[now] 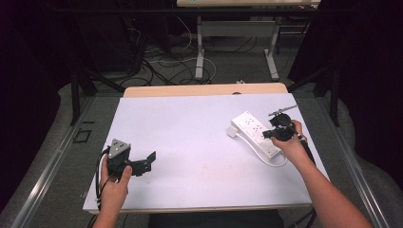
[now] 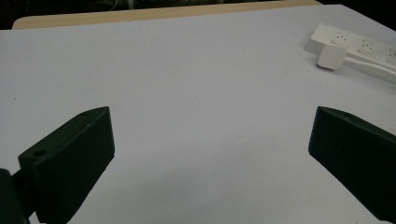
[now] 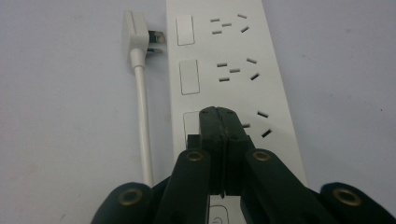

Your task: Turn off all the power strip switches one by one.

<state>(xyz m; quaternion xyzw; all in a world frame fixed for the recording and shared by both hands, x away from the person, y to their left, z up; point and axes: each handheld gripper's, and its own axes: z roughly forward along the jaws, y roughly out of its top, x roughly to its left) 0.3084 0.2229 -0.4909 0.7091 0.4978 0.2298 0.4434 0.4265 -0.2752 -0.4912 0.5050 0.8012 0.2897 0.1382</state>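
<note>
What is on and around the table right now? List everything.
power strip: one, white, right side of the sheet, under the right hand-held gripper
plug: one, white, on its cord beside the strip, not plugged in
sheet: one, pale lilac, covering the table
table: one, wooden edge at the far side
cables: several, on the floor behind
left hand-held gripper: black, open, near left
right hand-held gripper: black, shut, tips over the strip
</note>
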